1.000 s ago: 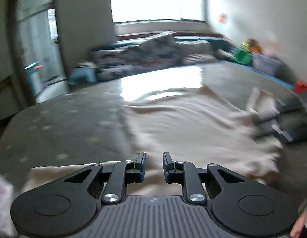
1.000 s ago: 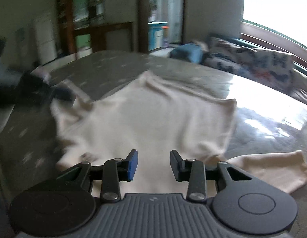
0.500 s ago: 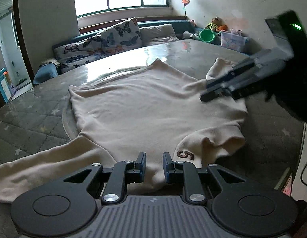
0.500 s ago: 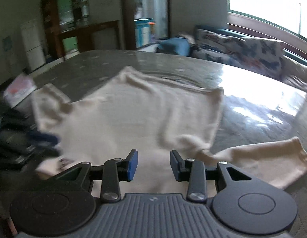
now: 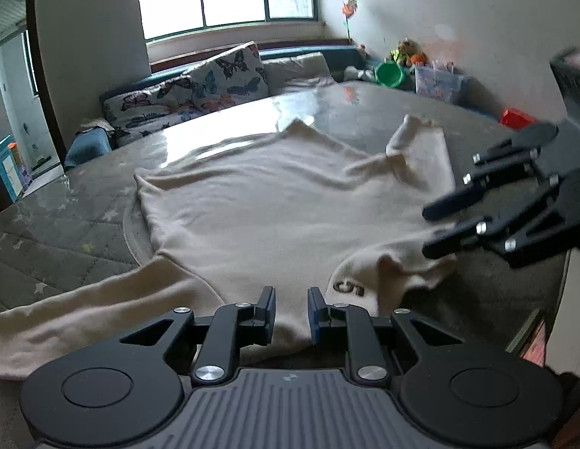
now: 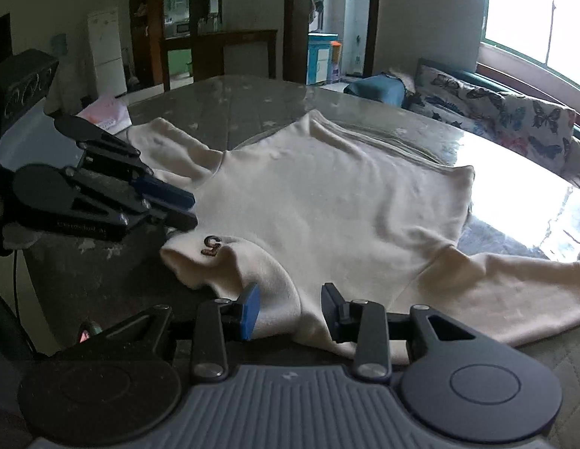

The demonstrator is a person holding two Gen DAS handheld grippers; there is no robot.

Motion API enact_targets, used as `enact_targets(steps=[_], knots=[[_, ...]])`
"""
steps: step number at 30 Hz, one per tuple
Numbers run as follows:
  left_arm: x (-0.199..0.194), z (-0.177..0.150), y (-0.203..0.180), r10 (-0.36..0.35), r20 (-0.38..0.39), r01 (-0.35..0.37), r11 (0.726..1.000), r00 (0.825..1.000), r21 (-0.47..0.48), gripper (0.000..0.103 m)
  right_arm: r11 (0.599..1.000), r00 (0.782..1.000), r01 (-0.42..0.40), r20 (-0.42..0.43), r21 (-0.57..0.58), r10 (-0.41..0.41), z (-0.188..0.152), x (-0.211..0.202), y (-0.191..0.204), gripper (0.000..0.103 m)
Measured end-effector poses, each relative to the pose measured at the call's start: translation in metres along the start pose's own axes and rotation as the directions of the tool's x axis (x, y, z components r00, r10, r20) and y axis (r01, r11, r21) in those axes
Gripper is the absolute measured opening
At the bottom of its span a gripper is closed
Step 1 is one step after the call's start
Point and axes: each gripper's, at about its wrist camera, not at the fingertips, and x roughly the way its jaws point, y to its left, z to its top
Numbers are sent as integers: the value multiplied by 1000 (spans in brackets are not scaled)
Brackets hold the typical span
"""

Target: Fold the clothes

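Observation:
A cream sweater (image 5: 260, 202) lies spread flat on the grey star-patterned table (image 5: 57, 232), sleeves out to both sides. A brown "5" patch (image 5: 348, 287) sits on its bunched near edge. My left gripper (image 5: 291, 312) hovers just over that near edge, its jaws a narrow gap apart with nothing pinched. My right gripper (image 5: 430, 230) reaches in from the right above the bunched fabric. In the right wrist view the sweater (image 6: 346, 202) fills the middle. The right gripper (image 6: 290, 310) stands open over its near fold, and the left gripper (image 6: 185, 209) is close to the "5" patch (image 6: 211, 244).
Butterfly-print cushions (image 5: 200, 89) line a bench under the window. A green bowl (image 5: 391, 73), toys and a red box (image 5: 514, 118) sit at the far right. A pink packet (image 6: 102, 112) lies on the table's far corner. The table edge drops off just below both grippers.
The right gripper has dropped lower and nearer in the left wrist view. In the right wrist view the left gripper has come in sharply beside the "5" patch. Both jaw gaps look unchanged.

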Motion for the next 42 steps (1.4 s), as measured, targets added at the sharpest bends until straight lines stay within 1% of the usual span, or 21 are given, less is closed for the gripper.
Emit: enact_targets(steps=[2, 4, 7, 9, 11, 13, 14, 16, 17, 18, 20, 23, 25, 27, 28, 30, 32, 36, 39, 42], knots=[[-2, 1, -2, -9, 9, 9, 1000, 1000, 0, 20, 1000, 1000, -5, -21, 0, 5, -6, 2, 3, 36], [0, -1, -8, -21, -4, 22, 999, 1000, 30, 20, 1000, 1000, 0, -27, -12, 0, -9, 2, 6, 36], [0, -2, -18, -43, -16, 45, 996, 999, 80, 20, 1000, 1000, -3, 13, 14, 3, -4, -9, 3, 36], [-3, 3, -19, -56, 3, 56, 994, 998, 93, 20, 999, 999, -6, 41, 38, 5, 1, -15, -1, 36], [-4, 10, -19, -71, 27, 68, 994, 997, 87, 20, 999, 999, -11, 47, 48, 9, 3, -12, -2, 36], [-1, 17, -18, -94, 39, 91, 993, 995, 68, 20, 998, 999, -22, 26, 61, 20, 1, -5, -3, 36], [3, 18, -18, -109, 34, 106, 992, 994, 62, 20, 997, 1000, -25, 6, 68, 25, -1, 1, -3, 36], [13, 15, -20, -122, -11, 122, 990, 993, 65, 20, 997, 999, -25, -20, 71, 27, -6, 7, -2, 36], [17, 11, -22, -122, -38, 125, 990, 992, 72, 20, 998, 999, -25, -17, 65, 27, -7, 6, -1, 36], [18, 9, -23, -125, -45, 128, 989, 991, 77, 21, 997, 999, -29, -12, 65, 30, -7, 3, -1, 36], [15, 6, -22, -133, -34, 135, 988, 991, 79, 22, 996, 999, -34, 7, 81, 33, -4, -3, -6, 36], [14, 9, -16, -153, -37, 154, 987, 988, 45, 22, 994, 1000, -14, 20, 104, 12, 0, -5, -18, 37], [13, 9, -14, -153, -31, 154, 987, 988, 37, 22, 992, 1000, 6, 21, 126, -9, 1, -4, -28, 39], [12, 9, -12, -155, -28, 155, 987, 988, 29, 22, 985, 1000, 10, 7, 174, -11, -1, -1, -39, 40], [11, 9, -11, -157, -27, 158, 987, 987, 25, 22, 980, 1000, -1, 4, 199, 0, -3, 0, -44, 41], [8, 11, -9, -161, -20, 161, 987, 987, 21, 22, 968, 999, -50, 20, 247, 46, -5, -4, -50, 41], [3, 15, -5, -158, -4, 158, 987, 987, 19, 23, 959, 996, -89, 44, 268, 80, -6, -12, -52, 41], [4, 28, 2, -148, 30, 148, 989, 988, -6, 23, 958, 996, -76, 70, 275, 59, -7, -22, -52, 41], [12, 40, 1, -152, 53, 154, 988, 987, -24, 23, 958, 994, -100, 70, 268, 84, -7, -16, -46, 40], [23, 47, -7, -190, 52, 191, 981, 980, -24, 23, 961, 992, -125, 40, 248, 118, -9, -5, -35, 40]])
